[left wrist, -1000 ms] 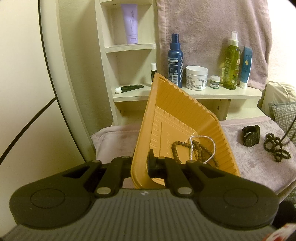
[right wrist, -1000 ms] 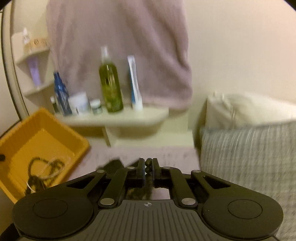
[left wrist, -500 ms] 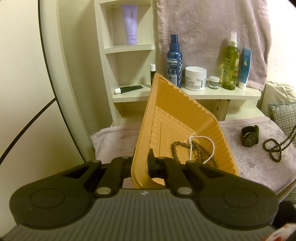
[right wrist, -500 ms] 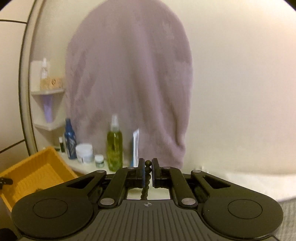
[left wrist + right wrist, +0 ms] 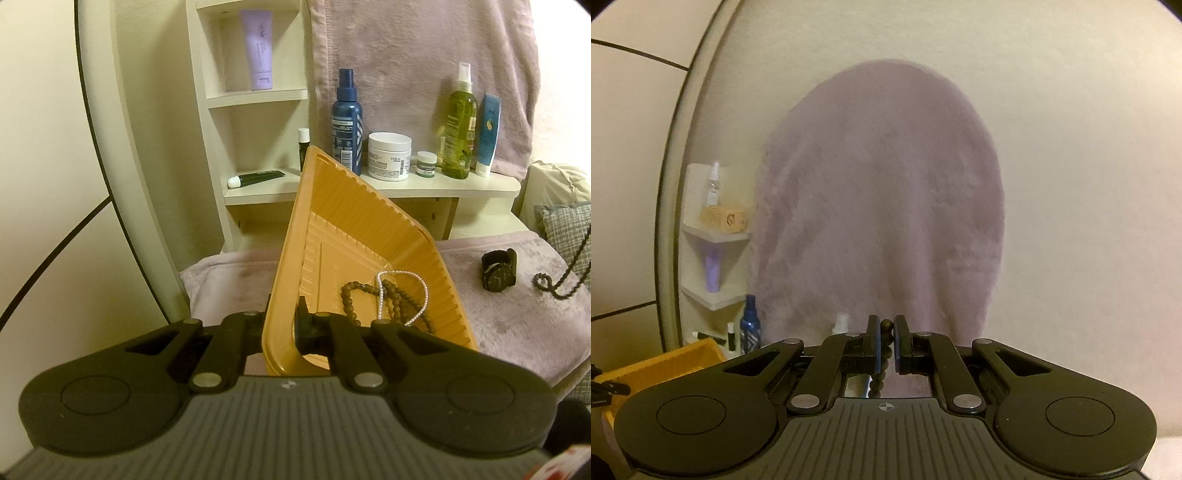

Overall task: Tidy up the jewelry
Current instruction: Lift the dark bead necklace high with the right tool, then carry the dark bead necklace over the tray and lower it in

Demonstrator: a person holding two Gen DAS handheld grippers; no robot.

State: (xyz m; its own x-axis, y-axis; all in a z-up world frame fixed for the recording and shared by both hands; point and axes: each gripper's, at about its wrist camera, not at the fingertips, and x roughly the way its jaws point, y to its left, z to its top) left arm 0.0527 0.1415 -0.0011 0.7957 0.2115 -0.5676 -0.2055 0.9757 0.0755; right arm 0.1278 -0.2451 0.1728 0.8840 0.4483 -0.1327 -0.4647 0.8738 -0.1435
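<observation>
My left gripper (image 5: 282,321) is shut on the near rim of an orange plastic tray (image 5: 354,236), which it holds tilted above the pink blanket. In the tray lie a brown bead necklace (image 5: 391,299) and a white pearl strand (image 5: 402,291). My right gripper (image 5: 885,338) is shut on a dark bead necklace (image 5: 882,354) that hangs down between its pads. In the left wrist view that necklace's lower loop (image 5: 557,284) dangles at the right, over the blanket. A black wristwatch (image 5: 498,271) lies on the blanket beside it. The tray's corner (image 5: 661,365) shows low at the left of the right wrist view.
A cream shelf (image 5: 406,188) behind the tray carries a blue spray bottle (image 5: 347,122), a white jar (image 5: 389,155), a green bottle (image 5: 460,122) and a tube. A pink towel (image 5: 882,206) hangs on the wall. A grey checked pillow (image 5: 569,229) lies at the right.
My right gripper has risen and tipped up with the dark necklace; the strand lifted off the blanket by the watch. The left gripper and tray stayed still.
</observation>
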